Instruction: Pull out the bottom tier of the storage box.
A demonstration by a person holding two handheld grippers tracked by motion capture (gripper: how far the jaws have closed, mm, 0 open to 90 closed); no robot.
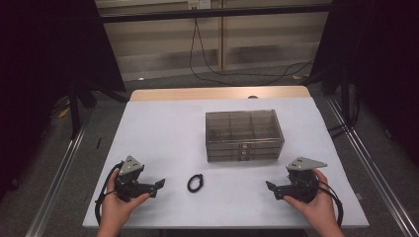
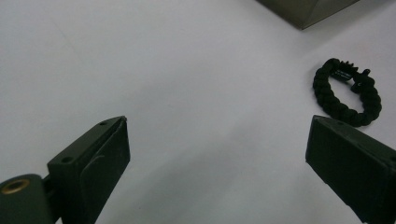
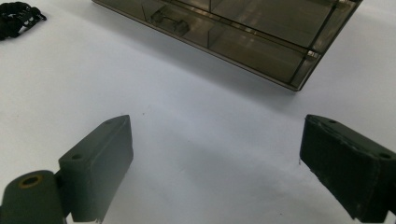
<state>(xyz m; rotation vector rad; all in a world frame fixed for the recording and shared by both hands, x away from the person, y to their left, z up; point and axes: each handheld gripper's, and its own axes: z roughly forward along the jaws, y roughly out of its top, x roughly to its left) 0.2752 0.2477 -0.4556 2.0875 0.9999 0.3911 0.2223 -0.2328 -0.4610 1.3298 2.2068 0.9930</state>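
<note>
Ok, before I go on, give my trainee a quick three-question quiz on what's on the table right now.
1. True or false: the black bracelet lies inside the drawer box.
2. Which is nearer the bracelet: A) left gripper B) right gripper?
3. Fill in: both grippers' jaws stand ____, with nothing between them.

Key:
1. False; it lies on the white table cover, in front of the box.
2. A.
3. Open.
</note>
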